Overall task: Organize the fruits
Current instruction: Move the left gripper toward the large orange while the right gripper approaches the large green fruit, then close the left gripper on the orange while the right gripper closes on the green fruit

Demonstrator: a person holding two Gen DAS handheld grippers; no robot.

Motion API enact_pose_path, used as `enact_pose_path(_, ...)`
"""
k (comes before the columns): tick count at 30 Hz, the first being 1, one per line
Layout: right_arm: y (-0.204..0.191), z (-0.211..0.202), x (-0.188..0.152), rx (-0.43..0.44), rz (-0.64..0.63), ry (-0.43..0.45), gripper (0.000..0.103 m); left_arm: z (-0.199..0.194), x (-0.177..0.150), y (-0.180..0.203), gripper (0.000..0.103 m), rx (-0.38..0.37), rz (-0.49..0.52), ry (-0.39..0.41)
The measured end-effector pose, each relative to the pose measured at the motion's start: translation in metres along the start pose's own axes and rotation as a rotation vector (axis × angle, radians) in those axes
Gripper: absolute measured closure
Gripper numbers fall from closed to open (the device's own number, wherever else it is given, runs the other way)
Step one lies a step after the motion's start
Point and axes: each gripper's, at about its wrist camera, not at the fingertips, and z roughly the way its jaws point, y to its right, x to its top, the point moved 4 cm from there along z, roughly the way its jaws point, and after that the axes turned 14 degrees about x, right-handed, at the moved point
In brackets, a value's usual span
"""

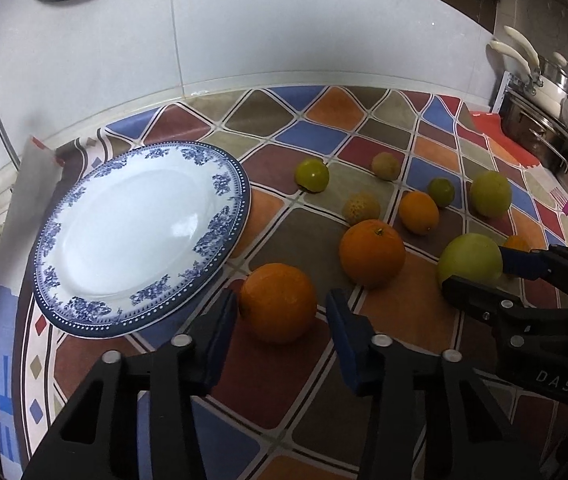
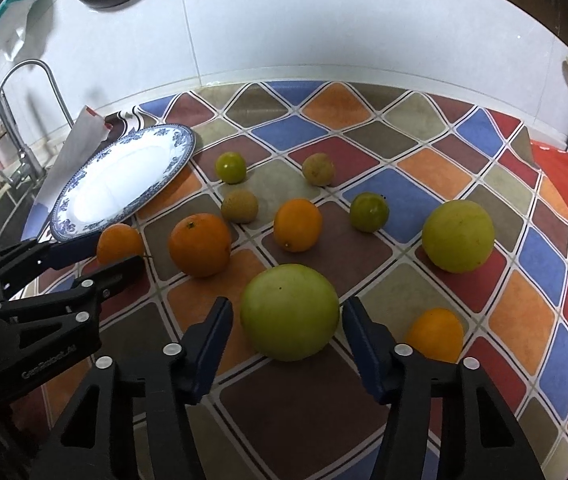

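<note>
Dim, cool indoor light from overhead; soft short shadows under the fruit on the tabletop [image 2: 363, 248]. Broad white glare across the plate [image 1: 140, 236], blowing out its centre in both views. Heavy fisheye bending plus black vignette at the corners. Tool arms soft up close; far edges slightly smeared, midfield reasonably sharp.

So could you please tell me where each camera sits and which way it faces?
Left wrist: on the left gripper, low over the tablecloth, looking forward at an orange between its open fingers; the plate lies left, the right gripper enters at right.
Right wrist: on the right gripper, facing a green fruit between open fingers; the left gripper shows at left.
Shared: plate, fruits, tablecloth, each other's gripper.
</note>
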Motion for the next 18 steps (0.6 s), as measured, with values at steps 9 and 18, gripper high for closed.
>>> enact_pose_path(9, 0.003, -0.001, 0.0, -0.002, 0.007, 0.002, 0.052, -0.004, 0.0, -0.002, 0.064, -0.002, -0.01, 0.008)
enact_pose_path(18, -0.006, -0.013, 0.001, 0.009, -0.012, 0.033, 0.052, -0.025, 0.0, -0.005, 0.064, 0.005, -0.026, 0.038)
